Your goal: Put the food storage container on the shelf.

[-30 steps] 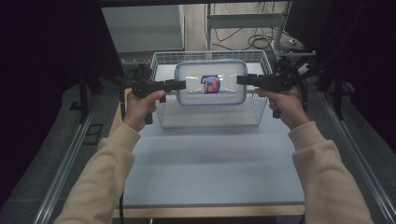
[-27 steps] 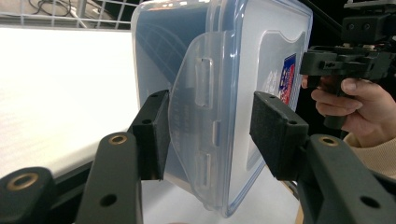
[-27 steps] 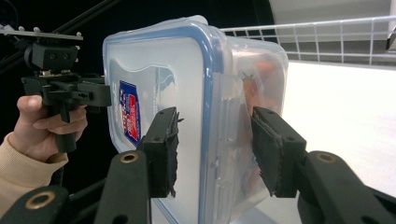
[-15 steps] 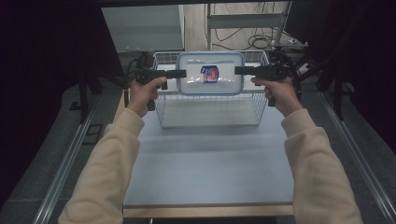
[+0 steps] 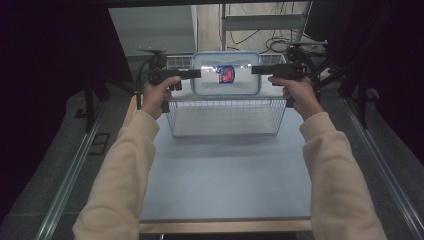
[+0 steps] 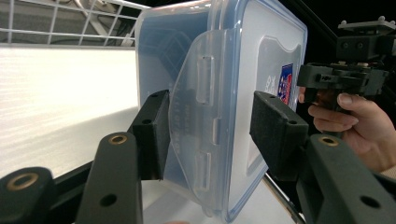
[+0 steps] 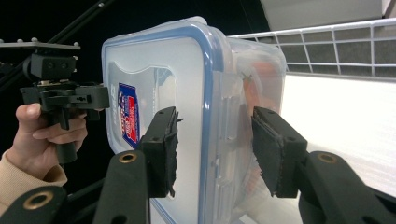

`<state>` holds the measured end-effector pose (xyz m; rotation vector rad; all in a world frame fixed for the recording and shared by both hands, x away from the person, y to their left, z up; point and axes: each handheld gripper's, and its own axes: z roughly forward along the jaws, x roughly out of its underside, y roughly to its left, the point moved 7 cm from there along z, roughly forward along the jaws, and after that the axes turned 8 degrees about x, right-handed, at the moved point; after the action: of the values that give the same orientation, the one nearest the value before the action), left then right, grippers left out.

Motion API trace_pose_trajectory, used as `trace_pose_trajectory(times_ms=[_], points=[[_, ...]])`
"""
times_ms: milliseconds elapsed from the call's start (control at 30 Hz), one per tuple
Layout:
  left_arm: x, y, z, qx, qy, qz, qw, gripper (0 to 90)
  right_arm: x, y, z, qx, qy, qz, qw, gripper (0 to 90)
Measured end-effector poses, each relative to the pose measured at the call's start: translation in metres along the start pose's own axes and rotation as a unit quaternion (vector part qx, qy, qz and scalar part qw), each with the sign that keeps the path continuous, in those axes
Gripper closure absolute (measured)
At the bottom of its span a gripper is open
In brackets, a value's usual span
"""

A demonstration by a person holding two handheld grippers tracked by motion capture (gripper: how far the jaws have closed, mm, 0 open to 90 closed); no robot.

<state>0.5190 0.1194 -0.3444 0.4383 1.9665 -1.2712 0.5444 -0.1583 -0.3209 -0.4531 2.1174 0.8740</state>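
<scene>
- Cream long sleeves [image 5: 125, 175] cover both forearms down to the wrists.
- Each claw is black, with 2 blocky jaws faced in dark foam pads [image 6: 275, 133].
- Brass-coloured screws [image 7: 127, 157] sit in the jaw arms.

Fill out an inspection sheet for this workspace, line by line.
Surface: pale table top, bare in front of the basket.
Job's things: clear plastic container with a blue-rimmed lid and a red-and-blue sticker, held in the air above the white wire basket, which looks empty.
Clutter: nothing seen.
Grippers: left gripper and right gripper each straddle one end of the container, a jaw on either face; whether the pads press cannot be told.
Cables: loose cables on the floor behind the table; a cable loops at the right gripper.
Surroundings: dark drapes on both sides, metal floor rails.
</scene>
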Motion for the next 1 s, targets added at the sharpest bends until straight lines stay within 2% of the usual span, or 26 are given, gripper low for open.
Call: trace_pose_trajectory(times_ms=[100, 433, 567, 633, 700, 733, 800, 1000], points=[[-0.003, 0.003, 0.002, 0.000, -0.003, -0.015, 0.9999, 49.1, -0.003, -0.002, 0.003, 0.003, 0.005, 0.012, 0.9999, 51.7], [-0.009, 0.011, 0.007, -0.004, -0.011, -0.038, 0.9992, 47.7, -0.007, -0.010, 0.011, 0.014, 0.001, 0.045, 0.9989, 50.7], [-0.011, 0.016, 0.010, -0.008, -0.008, -0.047, 0.9988, 46.5, -0.009, -0.013, 0.014, 0.031, 0.003, 0.047, 0.9984, 49.5], [-0.012, 0.020, 0.012, -0.022, -0.004, -0.047, 0.9986, 44.4, -0.010, -0.013, 0.016, 0.045, 0.005, 0.043, 0.9980, 52.8], [-0.013, 0.025, 0.013, -0.049, -0.005, -0.044, 0.9978, 42.4, -0.007, -0.015, 0.021, 0.061, 0.013, 0.041, 0.9972, 49.6], [-0.013, 0.025, 0.013, -0.049, -0.005, -0.044, 0.9978, 44.2, -0.007, -0.015, 0.021, 0.061, 0.013, 0.041, 0.9972, 49.6], [-0.014, 0.027, 0.015, -0.055, -0.010, -0.045, 0.9974, 42.3, -0.006, -0.016, 0.024, 0.066, 0.005, 0.051, 0.9965, 50.3], [-0.013, 0.025, 0.017, -0.058, -0.009, -0.040, 0.9975, 37.4, -0.007, -0.015, 0.021, 0.071, -0.005, 0.045, 0.9964, 49.9]])
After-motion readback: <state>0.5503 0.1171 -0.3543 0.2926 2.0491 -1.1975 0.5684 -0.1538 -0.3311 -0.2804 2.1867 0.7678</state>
